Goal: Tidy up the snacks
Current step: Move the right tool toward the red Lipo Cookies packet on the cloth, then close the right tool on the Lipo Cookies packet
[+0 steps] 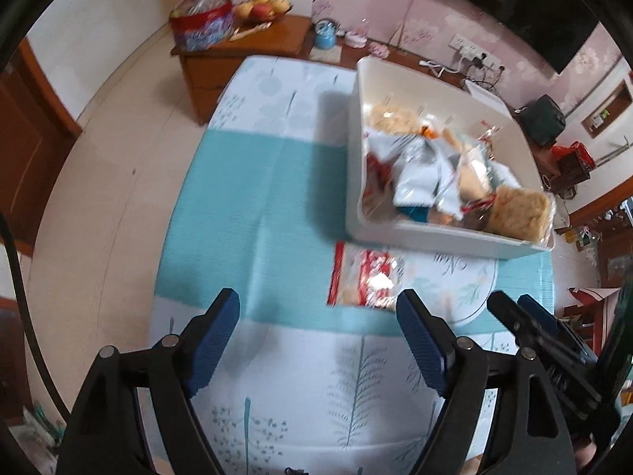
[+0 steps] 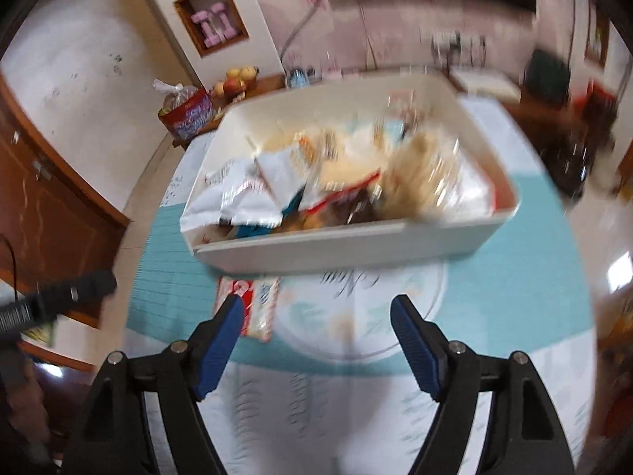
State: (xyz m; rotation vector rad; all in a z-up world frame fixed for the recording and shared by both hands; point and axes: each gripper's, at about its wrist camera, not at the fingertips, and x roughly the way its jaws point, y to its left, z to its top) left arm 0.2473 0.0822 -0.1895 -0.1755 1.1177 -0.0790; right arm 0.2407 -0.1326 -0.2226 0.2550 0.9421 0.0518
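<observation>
Snacks (image 1: 435, 174) fill the bin (image 1: 443, 239); left gripper (image 1: 316, 340) and right gripper (image 2: 316, 340) gape empty.

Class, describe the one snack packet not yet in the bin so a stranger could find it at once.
Find the table with the teal and white cloth, then the white bin heaped with snacks. Just in front of the bin's near wall lies the red-and-clear packet, flat on the cloth. It alone sits outside the bin.

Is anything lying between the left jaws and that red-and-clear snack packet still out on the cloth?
Nothing visible. The snack packet lies flat on bare tablecloth just ahead of the open left gripper, in front of the white bin.
</observation>
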